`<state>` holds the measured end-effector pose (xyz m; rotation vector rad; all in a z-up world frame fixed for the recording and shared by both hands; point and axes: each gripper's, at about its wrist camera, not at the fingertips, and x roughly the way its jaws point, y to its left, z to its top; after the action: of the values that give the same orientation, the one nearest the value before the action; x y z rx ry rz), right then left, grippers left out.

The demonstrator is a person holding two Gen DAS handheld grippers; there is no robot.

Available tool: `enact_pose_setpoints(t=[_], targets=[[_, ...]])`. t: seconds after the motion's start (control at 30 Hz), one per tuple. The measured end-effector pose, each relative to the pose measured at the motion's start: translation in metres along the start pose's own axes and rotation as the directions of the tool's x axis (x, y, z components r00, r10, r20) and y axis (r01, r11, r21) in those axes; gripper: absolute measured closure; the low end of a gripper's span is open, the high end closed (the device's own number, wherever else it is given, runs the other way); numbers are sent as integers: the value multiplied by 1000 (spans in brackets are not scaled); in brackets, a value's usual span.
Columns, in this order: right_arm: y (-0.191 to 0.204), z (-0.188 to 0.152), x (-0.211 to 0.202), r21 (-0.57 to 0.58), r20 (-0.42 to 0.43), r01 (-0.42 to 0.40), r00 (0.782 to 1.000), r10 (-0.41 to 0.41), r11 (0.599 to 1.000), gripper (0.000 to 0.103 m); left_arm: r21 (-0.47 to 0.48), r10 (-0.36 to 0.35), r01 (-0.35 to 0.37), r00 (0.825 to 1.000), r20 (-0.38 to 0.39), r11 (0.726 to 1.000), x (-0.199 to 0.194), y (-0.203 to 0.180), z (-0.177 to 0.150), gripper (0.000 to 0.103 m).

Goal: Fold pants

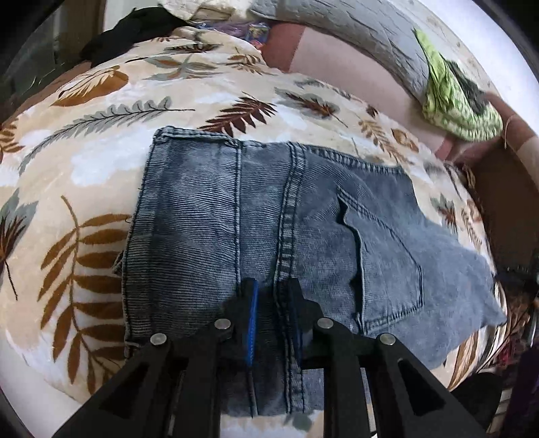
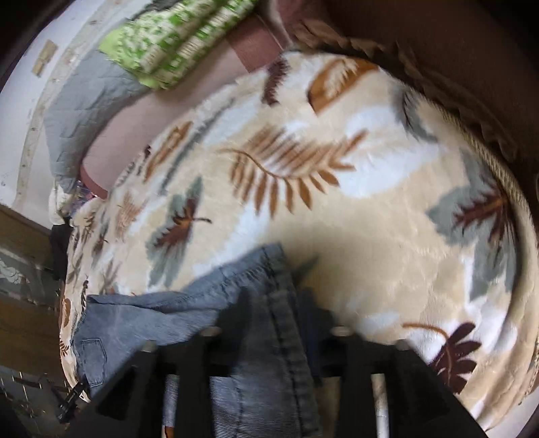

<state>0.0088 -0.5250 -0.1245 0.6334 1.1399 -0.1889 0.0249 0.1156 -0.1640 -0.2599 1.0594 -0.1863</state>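
Faded blue jeans lie folded flat on a leaf-print blanket, back pocket up. In the left wrist view my left gripper sits at their near edge, its narrow jaws pinched on a ridge of denim along the double-stitched seam. In the blurred right wrist view, a hemmed end of the jeans runs between the fingers of my right gripper. Its jaws stand well apart, and the cloth lies loose between them. The rest of the jeans trails to the lower left in that view.
A green patterned cloth and a grey quilt lie at the far side of the bed. A black garment sits at the far left. The blanket's right edge drops off to dark brown furniture.
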Motion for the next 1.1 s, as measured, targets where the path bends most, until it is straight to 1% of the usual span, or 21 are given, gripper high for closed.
enact_pose_setpoints(t=[0.07, 0.13, 0.2, 0.23, 0.27, 0.3, 0.37, 0.4, 0.5, 0.53, 0.57, 0.63, 0.7, 0.83, 0.9, 0.97, 1.03, 1.07, 1.1], targets=[[-3, 0, 3, 9, 2, -5, 1000, 5, 1000, 50, -17, 8, -8, 1000, 11, 1000, 0, 1, 2, 84], [0, 1, 9, -5, -20, -13, 1000, 13, 1000, 50, -26, 21, -21, 1000, 18, 999, 0, 3, 3, 86], [9, 0, 16, -44, -42, 8, 999, -10, 999, 50, -36, 16, -16, 1000, 12, 999, 2, 7, 5, 87], [13, -1, 20, -61, -56, 21, 998, -25, 998, 50, -38, 23, -22, 1000, 10, 999, 2, 7, 6, 90], [18, -3, 26, -86, -76, 29, 996, -35, 996, 57, -35, 32, -32, 999, 6, 999, 2, 8, 6, 92], [24, -5, 29, -124, -83, 54, 994, -64, 991, 72, -33, 36, -36, 999, 2, 999, 3, 8, 6, 93], [36, -7, 29, -205, -67, 131, 987, -148, 970, 87, -33, 32, -32, 999, 1, 999, 3, 10, 5, 93], [39, -7, 24, -210, -40, 136, 988, -147, 968, 88, -32, 32, -32, 999, 1, 999, 3, 9, 6, 93], [45, -1, -2, -213, 76, 131, 990, -117, 968, 89, -37, 29, -29, 1000, 5, 999, 2, 10, 6, 93], [47, 1, -11, -216, 118, 135, 987, -111, 967, 89, -43, 28, -27, 1000, 6, 999, 2, 10, 6, 93], [48, 2, -15, -214, 142, 135, 984, -106, 967, 91, -51, 27, -27, 1000, 9, 998, 1, 11, 6, 93], [46, 7, -20, -201, 210, 122, 974, -79, 972, 91, -56, 30, -29, 999, 14, 998, 1, 10, 5, 93], [45, 12, -11, -178, 221, 132, 971, -91, 975, 91, -51, 38, -37, 999, 18, 998, 0, 8, 4, 93], [33, 11, 21, -122, 190, 151, 974, -126, 981, 89, -45, 45, -44, 999, 25, 998, -3, 5, 3, 93], [30, 5, 21, -97, 201, 161, 970, -139, 982, 87, -30, 50, -49, 998, 26, 998, -6, 3, 3, 93], [29, -3, 10, -84, 243, 183, 957, -158, 980, 87, -23, 63, -62, 997, 37, 998, -11, 0, 1, 93], [35, -16, -12, -96, 334, 215, 927, -172, 972, 86, -5, 84, -84, 995, 56, 996, -17, -7, 0, 91], [38, -20, -18, -106, 365, 221, 916, -169, 969, 86, 14, 102, -104, 992, 74, 995, -21, -14, -1, 89], [45, -29, -29, -127, 404, 230, 900, -161, 965, 86, 30, 118, -121, 989, 87, 992, -23, -19, -3, 85]])
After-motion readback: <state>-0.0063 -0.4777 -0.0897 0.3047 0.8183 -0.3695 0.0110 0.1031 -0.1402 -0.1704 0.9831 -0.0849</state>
